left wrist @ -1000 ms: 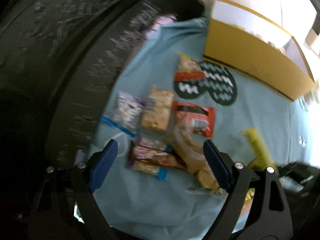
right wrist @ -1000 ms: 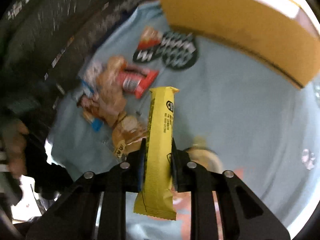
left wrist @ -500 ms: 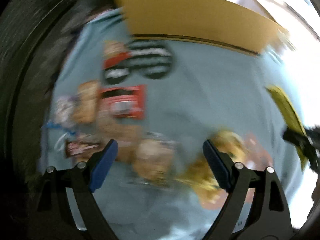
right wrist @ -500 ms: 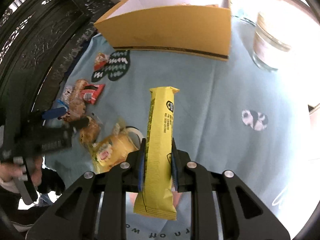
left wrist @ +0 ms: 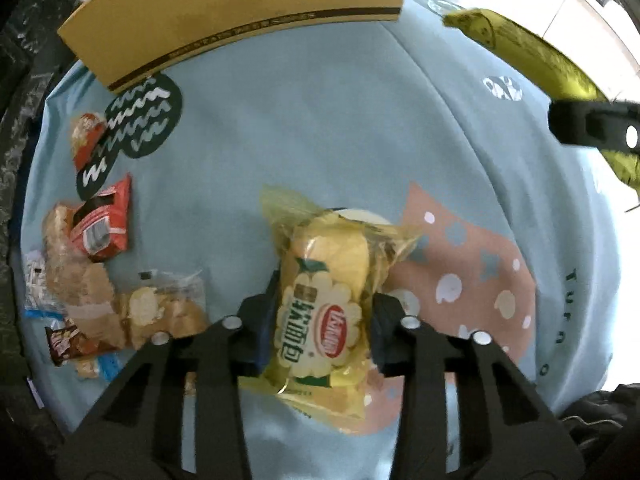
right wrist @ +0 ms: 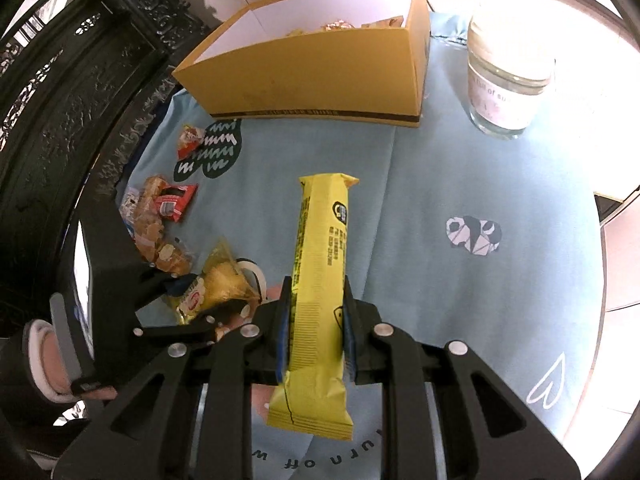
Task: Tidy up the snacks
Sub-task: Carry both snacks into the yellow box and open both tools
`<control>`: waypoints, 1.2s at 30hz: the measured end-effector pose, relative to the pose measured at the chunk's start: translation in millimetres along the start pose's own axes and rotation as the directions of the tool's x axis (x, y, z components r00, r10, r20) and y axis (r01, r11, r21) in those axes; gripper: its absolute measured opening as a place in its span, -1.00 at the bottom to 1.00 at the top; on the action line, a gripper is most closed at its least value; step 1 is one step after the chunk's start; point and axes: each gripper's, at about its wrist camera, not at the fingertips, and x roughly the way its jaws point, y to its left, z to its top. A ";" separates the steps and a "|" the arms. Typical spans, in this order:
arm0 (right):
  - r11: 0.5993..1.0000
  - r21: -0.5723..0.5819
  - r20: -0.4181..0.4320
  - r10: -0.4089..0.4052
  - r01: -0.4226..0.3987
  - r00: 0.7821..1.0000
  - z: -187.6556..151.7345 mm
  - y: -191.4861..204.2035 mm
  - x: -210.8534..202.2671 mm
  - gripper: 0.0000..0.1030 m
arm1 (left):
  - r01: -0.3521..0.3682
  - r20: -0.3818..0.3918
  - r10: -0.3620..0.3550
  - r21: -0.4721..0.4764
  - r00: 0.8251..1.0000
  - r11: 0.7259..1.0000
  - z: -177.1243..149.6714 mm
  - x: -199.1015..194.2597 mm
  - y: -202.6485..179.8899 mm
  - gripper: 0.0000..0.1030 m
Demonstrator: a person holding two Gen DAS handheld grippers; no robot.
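A yellow snack bag (left wrist: 320, 280) lies on the light blue tablecloth (left wrist: 320, 140). My left gripper (left wrist: 320, 308) is closing on it, with a blue pad pressing on each side. In the right wrist view the same bag (right wrist: 218, 284) sits in the left gripper (right wrist: 188, 296) at the lower left. My right gripper (right wrist: 314, 320) is shut on a long yellow bar (right wrist: 320, 240) and holds it above the cloth. The bar (left wrist: 532, 52) also shows at the upper right of the left wrist view. An open yellow cardboard box (right wrist: 320, 72) with snacks inside stands at the back.
Several loose snacks (left wrist: 92, 272), a red packet (left wrist: 102, 228) among them, lie in a pile at the cloth's left edge. A glass jar (right wrist: 508, 80) stands right of the box. Dark carved furniture (right wrist: 60, 100) borders the left side. A person's hand (right wrist: 48, 364) holds the left gripper.
My left gripper swung right from the snack pile, came down over the yellow bag and its jaws narrowed onto it. My right gripper carried the bar up and away from the pile.
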 end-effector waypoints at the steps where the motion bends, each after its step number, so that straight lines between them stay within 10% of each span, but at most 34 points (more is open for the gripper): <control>1: 1.000 -0.001 0.004 0.002 -0.002 1.000 1.0 1.3 -1.0 -0.58 | 0.018 0.022 -0.018 -0.026 1.000 0.999 2.1 -8.6 4.7 -0.31; 15: 0.997 -0.040 0.203 0.070 -0.063 0.977 101.4 12.2 -41.4 -0.58 | 0.075 0.307 -0.004 -0.220 0.952 0.973 114.2 -140.3 70.4 -0.31; 25: 0.995 0.074 0.281 0.045 -0.068 0.959 205.1 -9.2 -11.7 -0.57 | 0.068 0.309 0.027 -0.292 0.951 0.954 246.1 -111.7 101.7 -0.28; 26: 0.994 0.090 0.284 0.029 -0.057 0.958 214.2 -13.1 -3.8 -0.54 | 0.067 0.313 0.035 -0.309 0.949 0.949 251.5 -103.4 104.7 -0.11; 27: 0.995 0.098 0.285 0.004 -0.033 0.958 221.0 -15.9 3.8 -0.45 | 0.057 0.306 0.046 -0.319 0.951 0.946 255.0 -98.3 107.5 0.50; 29: 0.994 0.111 0.271 -0.049 0.020 0.961 227.7 -18.5 14.3 -0.26 | -0.041 0.292 0.156 -0.363 0.944 0.931 260.0 -90.1 112.0 0.88; 31: 0.991 0.117 0.300 -0.092 0.059 0.950 224.1 -20.3 14.9 0.04 | -0.056 0.314 0.171 -0.344 0.934 0.937 257.6 -88.8 111.9 0.89; 36: 0.998 0.023 0.284 -0.063 0.059 0.957 198.4 -7.7 16.3 0.06 | -0.073 0.299 0.172 -0.316 0.938 0.946 233.8 -89.5 122.5 0.89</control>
